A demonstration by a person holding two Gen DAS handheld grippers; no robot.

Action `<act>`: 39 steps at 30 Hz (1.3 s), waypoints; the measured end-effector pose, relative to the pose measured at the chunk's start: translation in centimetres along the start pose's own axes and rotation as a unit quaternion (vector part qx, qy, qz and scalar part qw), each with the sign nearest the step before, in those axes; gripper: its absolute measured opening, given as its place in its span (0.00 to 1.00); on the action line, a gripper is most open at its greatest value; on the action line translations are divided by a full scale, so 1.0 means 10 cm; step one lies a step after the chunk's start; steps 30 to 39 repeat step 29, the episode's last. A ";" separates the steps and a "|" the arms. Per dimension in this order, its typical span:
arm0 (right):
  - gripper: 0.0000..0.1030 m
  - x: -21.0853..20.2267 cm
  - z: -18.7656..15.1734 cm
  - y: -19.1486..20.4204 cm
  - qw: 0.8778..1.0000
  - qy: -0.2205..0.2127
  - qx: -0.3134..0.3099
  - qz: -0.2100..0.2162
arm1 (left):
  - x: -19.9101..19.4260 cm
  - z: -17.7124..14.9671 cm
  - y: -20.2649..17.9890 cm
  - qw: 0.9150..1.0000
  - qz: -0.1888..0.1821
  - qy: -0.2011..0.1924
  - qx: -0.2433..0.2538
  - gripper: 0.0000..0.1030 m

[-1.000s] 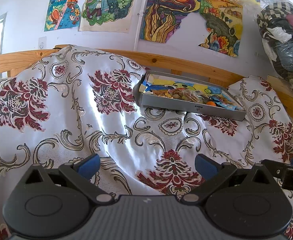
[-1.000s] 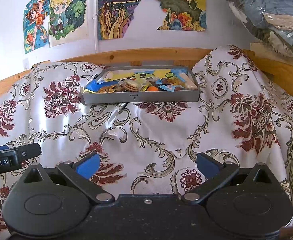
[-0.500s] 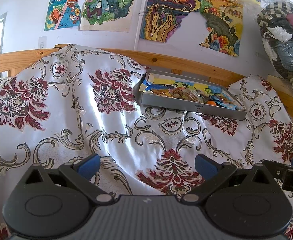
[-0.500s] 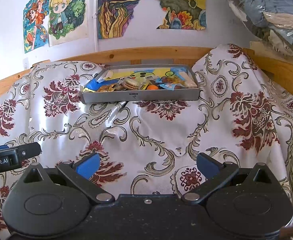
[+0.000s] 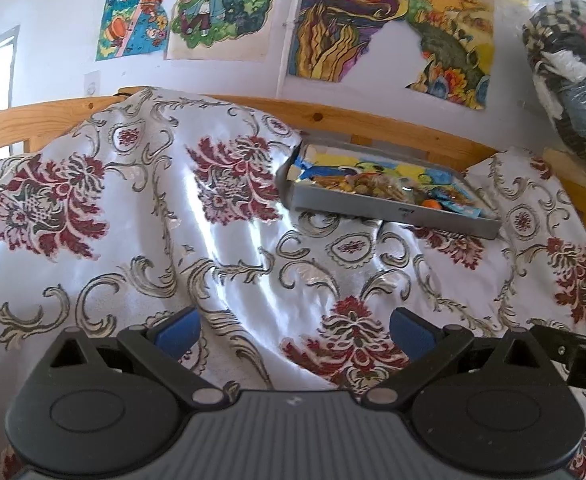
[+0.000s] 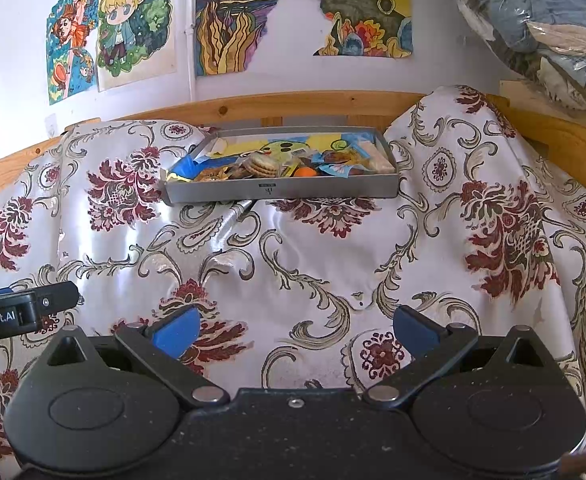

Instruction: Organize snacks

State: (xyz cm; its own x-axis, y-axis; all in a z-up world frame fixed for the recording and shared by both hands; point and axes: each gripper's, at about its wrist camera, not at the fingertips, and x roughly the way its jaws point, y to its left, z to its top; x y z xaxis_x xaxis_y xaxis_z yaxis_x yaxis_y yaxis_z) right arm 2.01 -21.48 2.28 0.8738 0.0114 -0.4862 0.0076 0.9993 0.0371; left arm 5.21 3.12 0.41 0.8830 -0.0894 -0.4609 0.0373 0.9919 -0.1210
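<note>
Snacks (image 6: pixel 277 166) fill a tray (image 6: pixel 281 192) lying crosswise, well ahead of both spread, empty tools, probably nearer the right tool (image 6: pixel 293 332).

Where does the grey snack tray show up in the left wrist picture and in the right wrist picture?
Left wrist: the grey snack tray sits right of centre, upper half, seen at an angle.
Right wrist: the tray sits near centre, upper half, seen front on.
Shared landmark: the wooden rail runs just behind it.
</note>
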 end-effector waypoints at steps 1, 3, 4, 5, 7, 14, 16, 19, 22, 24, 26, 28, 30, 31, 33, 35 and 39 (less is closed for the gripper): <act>0.99 -0.01 -0.01 0.00 1.000 0.000 0.000 0.000 | -0.01 0.00 0.00 1.000 0.005 -0.003 0.002 1.00; 0.99 -0.01 -0.01 0.00 1.000 0.000 0.000 0.000 | -0.02 0.01 -0.01 1.000 0.011 -0.005 0.008 0.99; 0.99 -0.01 -0.02 0.01 1.000 0.001 -0.001 0.000 | -0.03 0.03 -0.02 1.000 0.012 -0.005 0.009 0.99; 0.99 0.00 0.00 0.00 1.000 0.001 0.000 0.000 | -0.03 0.03 -0.02 1.000 0.009 -0.005 0.010 0.99; 0.99 0.00 -0.01 0.01 1.000 0.002 0.000 0.000 | -0.04 0.03 -0.01 1.000 0.005 -0.005 0.008 0.99; 0.99 -0.01 -0.03 0.01 1.000 0.003 0.000 0.000 | -0.03 0.04 -0.01 1.000 0.006 -0.004 0.008 0.99; 0.99 0.00 -0.02 0.01 1.000 0.004 0.000 0.000 | -0.03 0.04 -0.01 1.000 0.007 -0.004 0.009 0.99; 0.99 -0.02 -0.04 0.02 1.000 0.005 -0.001 0.000 | -0.03 0.04 -0.01 1.000 0.007 -0.003 0.008 0.99; 0.99 -0.01 -0.03 0.02 1.000 0.005 -0.001 0.000 | -0.03 0.04 -0.01 1.000 0.007 -0.003 0.008 0.99; 0.99 -0.01 -0.02 0.02 1.000 0.005 -0.001 0.000 | -0.03 0.04 -0.01 1.000 0.007 -0.003 0.009 0.99; 0.99 -0.01 -0.03 0.02 1.000 0.006 -0.001 0.000 | -0.03 0.04 -0.01 1.000 0.007 -0.003 0.008 0.99; 0.99 -0.01 -0.03 0.03 1.000 0.007 -0.001 0.000 | -0.03 0.04 -0.01 1.000 0.007 -0.001 0.006 0.99; 0.99 -0.01 -0.03 0.03 1.000 0.007 -0.001 0.000 | -0.03 0.04 0.00 1.000 0.006 0.000 0.004 0.99; 0.99 -0.01 -0.03 0.03 1.000 0.007 -0.001 0.000 | -0.03 0.04 0.00 1.000 0.006 0.000 0.004 0.99; 0.99 -0.01 -0.03 0.03 1.000 0.007 -0.001 0.000 | -0.03 0.04 0.00 1.000 0.006 0.000 0.004 0.99; 0.99 -0.01 -0.03 0.03 1.000 0.007 -0.001 0.000 | -0.03 0.04 0.00 1.000 0.006 0.000 0.004 0.99; 0.99 -0.01 -0.03 0.03 1.000 0.007 -0.001 0.000 | -0.03 0.04 0.00 1.000 0.006 0.000 0.004 0.99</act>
